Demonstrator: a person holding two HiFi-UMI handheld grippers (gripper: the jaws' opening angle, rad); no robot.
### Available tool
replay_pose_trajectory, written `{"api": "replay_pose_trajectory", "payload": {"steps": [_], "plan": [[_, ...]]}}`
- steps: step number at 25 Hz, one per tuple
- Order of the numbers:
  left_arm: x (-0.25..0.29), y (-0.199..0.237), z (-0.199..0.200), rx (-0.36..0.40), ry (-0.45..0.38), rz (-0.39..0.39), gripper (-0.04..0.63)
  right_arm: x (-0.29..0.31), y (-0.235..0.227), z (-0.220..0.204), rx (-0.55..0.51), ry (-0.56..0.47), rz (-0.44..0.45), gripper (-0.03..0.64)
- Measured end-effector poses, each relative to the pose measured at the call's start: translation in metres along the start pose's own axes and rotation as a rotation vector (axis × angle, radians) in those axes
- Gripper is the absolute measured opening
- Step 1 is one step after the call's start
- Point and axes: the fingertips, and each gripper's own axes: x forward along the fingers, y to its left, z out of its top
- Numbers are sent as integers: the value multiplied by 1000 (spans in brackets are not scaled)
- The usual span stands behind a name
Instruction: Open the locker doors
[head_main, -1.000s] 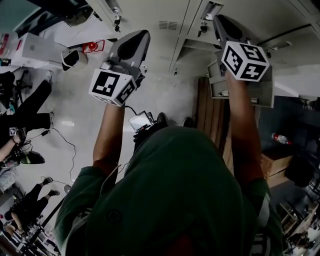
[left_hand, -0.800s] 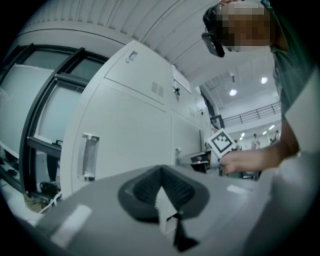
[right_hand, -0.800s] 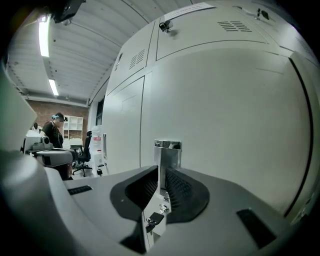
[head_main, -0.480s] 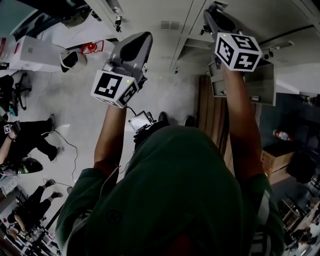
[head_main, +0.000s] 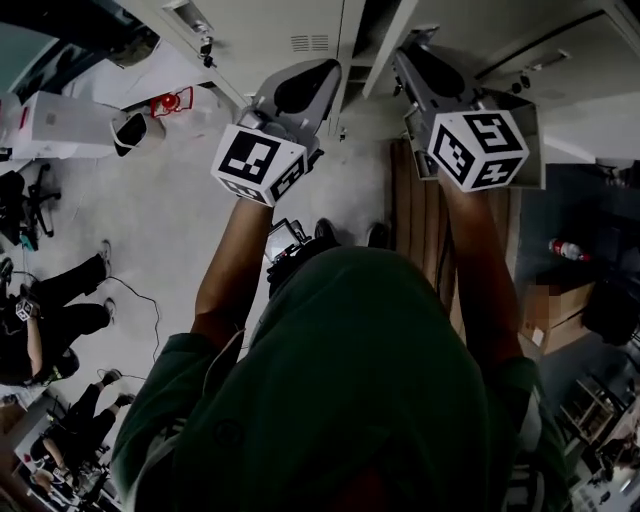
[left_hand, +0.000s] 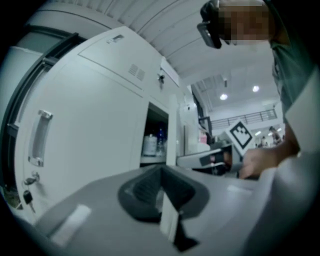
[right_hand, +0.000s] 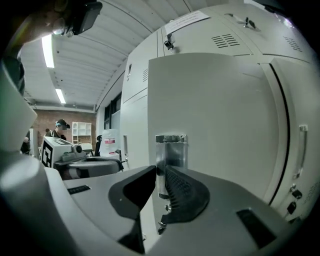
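White lockers fill the top of the head view. My right gripper has its jaws round the lower part of the metal handle of a white locker door. Its jaws are closing and the dark pads lie against the metal. In the head view the right gripper reaches up to the lockers. My left gripper is shut on nothing and hangs off the lockers, seen in the head view as the left gripper. An open locker holds bottles.
A closed door to the left has a handle and keys in its lock. On the floor are white boxes, seated people, wooden boards and a bottle. A person stands far off.
Both grippers have moved nearer the lockers, and the left one has shifted right. The right gripper now stands in front of the open locker's shelf.
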Motion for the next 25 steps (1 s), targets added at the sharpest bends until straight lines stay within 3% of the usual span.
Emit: {"api": "replay_pose_trajectory", "payload": {"steps": [14, 25], "plan": [[61, -124, -11, 15, 41, -152, -3, -117, -8, -26, 92, -29, 34, 52], [89, -215, -22, 65, 83, -263, -3, -195, -57, -44, 163, -44, -32, 51]]}}
